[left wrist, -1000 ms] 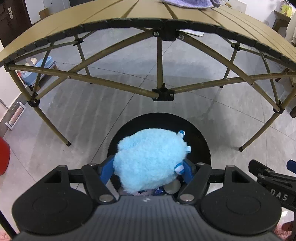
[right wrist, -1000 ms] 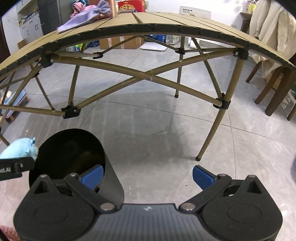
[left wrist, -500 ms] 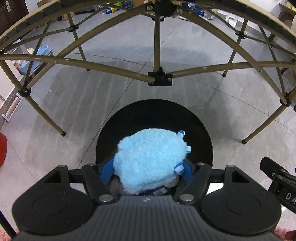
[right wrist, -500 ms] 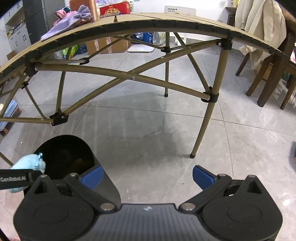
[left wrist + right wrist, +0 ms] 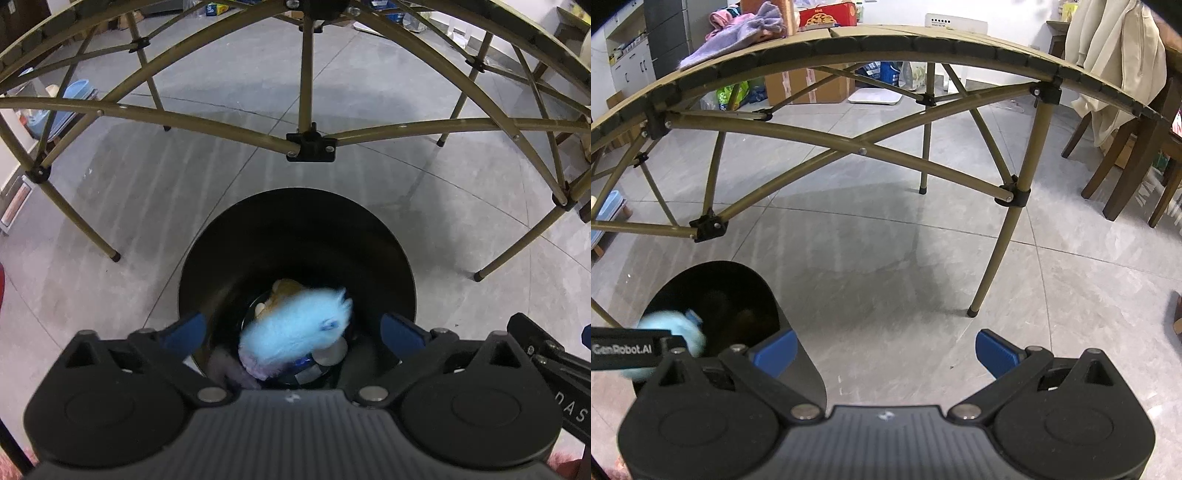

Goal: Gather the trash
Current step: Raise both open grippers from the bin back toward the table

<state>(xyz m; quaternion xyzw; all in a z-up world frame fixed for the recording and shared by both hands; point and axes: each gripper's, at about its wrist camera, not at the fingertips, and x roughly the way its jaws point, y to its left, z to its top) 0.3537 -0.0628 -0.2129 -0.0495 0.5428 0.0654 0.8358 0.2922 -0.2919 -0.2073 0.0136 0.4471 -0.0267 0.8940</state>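
Observation:
A fluffy light-blue toy [image 5: 295,328] is blurred, free of the fingers, inside the black round bin [image 5: 295,206] among other trash. My left gripper [image 5: 293,332] is open, with its blue fingers wide apart over the bin's mouth. In the right wrist view the bin [image 5: 798,354] is at the lower left with the blue toy [image 5: 676,328] in its opening. My right gripper [image 5: 884,350] is open and empty above the floor, to the right of the bin.
A folding table with tan crossed legs [image 5: 310,144] stands just beyond the bin; its top [image 5: 886,40] carries a purple cloth [image 5: 738,33]. Wooden chairs with a cream coat [image 5: 1108,74] stand at the right. The floor is grey tile [image 5: 886,258].
My left gripper has opened and let go of the blue toy, which has dropped into the bin. The right gripper stays open and has shifted only slightly.

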